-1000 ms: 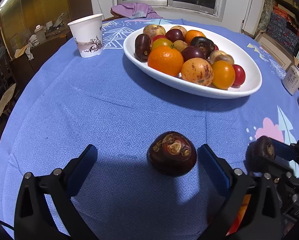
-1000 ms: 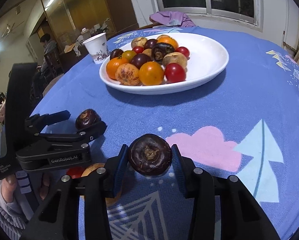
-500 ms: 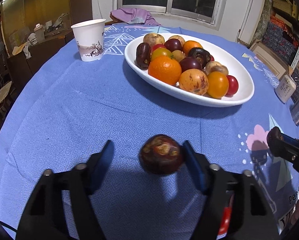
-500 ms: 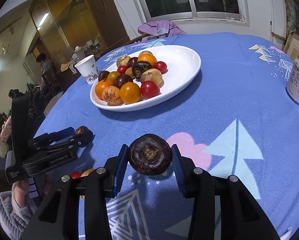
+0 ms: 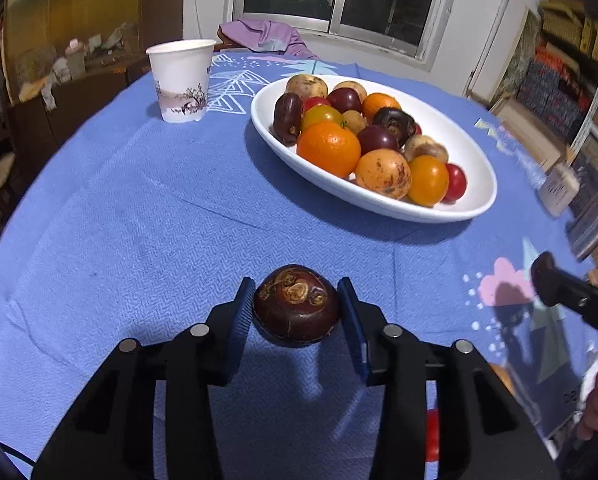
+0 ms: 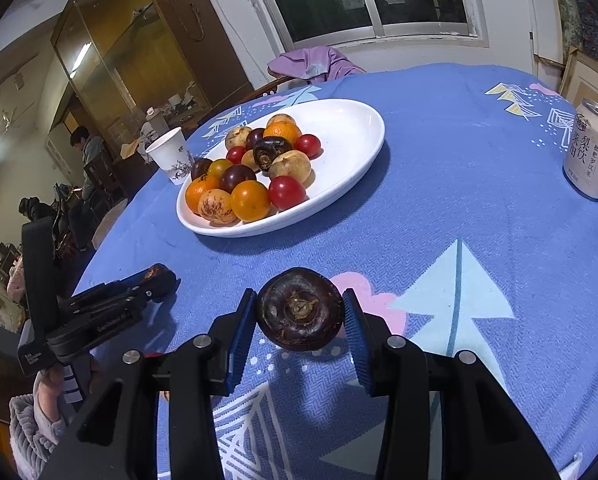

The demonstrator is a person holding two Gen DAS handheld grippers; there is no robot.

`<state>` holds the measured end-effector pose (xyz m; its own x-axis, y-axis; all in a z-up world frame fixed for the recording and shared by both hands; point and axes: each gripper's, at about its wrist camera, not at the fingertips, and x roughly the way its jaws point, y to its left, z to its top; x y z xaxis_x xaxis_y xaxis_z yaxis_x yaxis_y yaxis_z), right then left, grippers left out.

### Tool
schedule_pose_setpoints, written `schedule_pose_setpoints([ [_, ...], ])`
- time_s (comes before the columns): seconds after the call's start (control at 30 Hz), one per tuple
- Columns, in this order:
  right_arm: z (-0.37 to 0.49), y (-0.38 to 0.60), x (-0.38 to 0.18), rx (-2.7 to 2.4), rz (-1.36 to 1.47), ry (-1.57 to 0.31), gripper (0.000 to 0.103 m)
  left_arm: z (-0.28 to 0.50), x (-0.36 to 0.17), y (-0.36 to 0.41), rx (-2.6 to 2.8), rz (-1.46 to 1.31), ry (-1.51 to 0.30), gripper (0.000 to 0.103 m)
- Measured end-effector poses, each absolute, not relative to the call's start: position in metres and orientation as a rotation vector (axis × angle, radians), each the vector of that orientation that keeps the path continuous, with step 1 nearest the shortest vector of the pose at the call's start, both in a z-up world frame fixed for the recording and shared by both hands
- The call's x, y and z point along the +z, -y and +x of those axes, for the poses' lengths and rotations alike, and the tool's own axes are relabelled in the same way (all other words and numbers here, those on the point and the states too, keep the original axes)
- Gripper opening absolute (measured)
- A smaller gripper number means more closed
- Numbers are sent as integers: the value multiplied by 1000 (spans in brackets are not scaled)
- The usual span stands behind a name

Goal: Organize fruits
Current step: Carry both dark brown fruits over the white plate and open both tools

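The left gripper has just squeezed shut on its water chestnut, and the right gripper holds another water chestnut tight, so both can go to the white bowl.

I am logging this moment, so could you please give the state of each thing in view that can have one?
Left gripper: shut on a dark fruit.
Right gripper: shut on a second dark fruit.
White dish: upright, partly filled with fruit.
Paper cup: upright, contents hidden.
Drink can: upright.

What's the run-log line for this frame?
left gripper: shut on dark fruit | right gripper: shut on second dark fruit | white bowl: partly filled
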<state>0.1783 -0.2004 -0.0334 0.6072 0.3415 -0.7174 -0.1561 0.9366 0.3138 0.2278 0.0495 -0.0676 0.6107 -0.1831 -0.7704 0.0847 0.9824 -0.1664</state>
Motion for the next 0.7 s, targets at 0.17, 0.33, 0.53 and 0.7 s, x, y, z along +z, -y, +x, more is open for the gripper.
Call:
schedule_pose_setpoints([
  [0.17,177,210,-28,288,262,-854,44,221,-56,-64,-202,-203,-860,42],
  [0.33,173,218,-19,289,291,-824,44,212,-44,-59,-219,-206,-819,42],
  [0.53,169,244,-4,254,358,-759,44,228,-11,-8,-264,-119,-781,42],
  [0.7,171,266,-2,220,420,-739,44,267,10,46,-300,-63,-761,42],
])
